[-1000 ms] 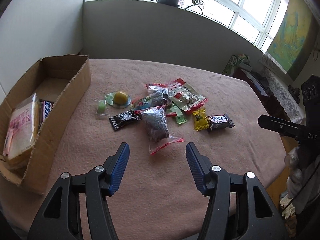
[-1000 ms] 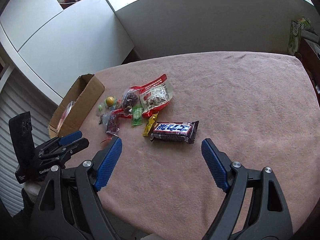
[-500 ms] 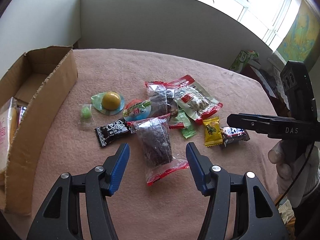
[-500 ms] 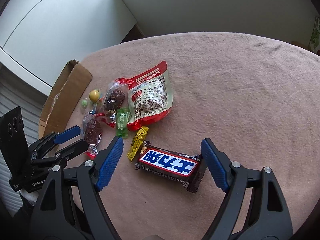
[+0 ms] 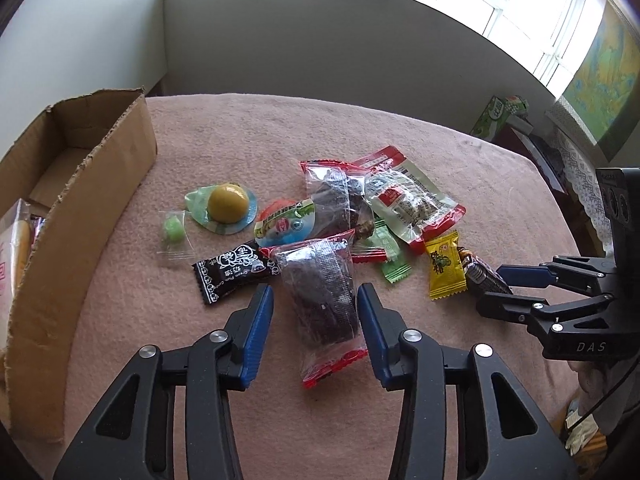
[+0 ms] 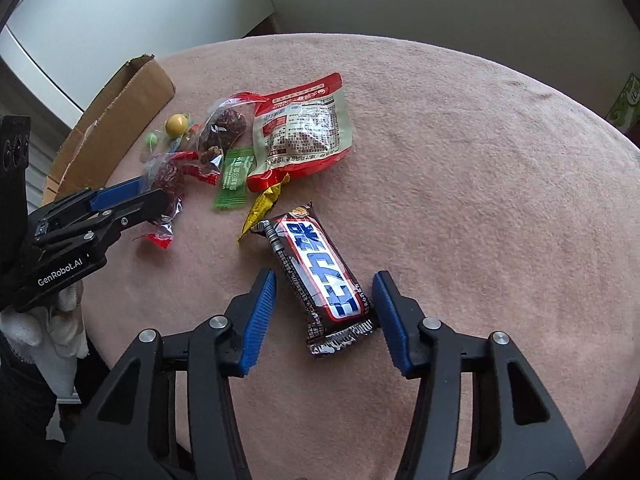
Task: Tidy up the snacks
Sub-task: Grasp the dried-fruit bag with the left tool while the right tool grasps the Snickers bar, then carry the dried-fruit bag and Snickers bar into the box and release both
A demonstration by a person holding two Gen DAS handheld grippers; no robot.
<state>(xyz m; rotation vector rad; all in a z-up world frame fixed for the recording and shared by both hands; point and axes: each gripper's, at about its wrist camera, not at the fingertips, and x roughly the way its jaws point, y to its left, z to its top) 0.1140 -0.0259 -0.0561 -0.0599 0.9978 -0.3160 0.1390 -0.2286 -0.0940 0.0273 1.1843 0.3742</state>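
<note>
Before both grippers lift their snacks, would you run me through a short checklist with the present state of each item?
1. Clear dark-fruit bag between the closing left gripper jaws: ok.
2. Left pads pressing the bag: not ok, gaps still show.
3. Chocolate bar between the closing right gripper jaws: ok.
4. Right pads pressing the bar: not ok, not yet.
5. Cardboard box has room: ok, far end bare.
6. Neighbouring black wrapper outside the left jaws: ok.

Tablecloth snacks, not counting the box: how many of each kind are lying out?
Clear dried-fruit bags: 2
Jelly cups: 2
Small wrapped candies: 3
Bars: 2
Red-and-white pouch: 1
Total: 10
</note>
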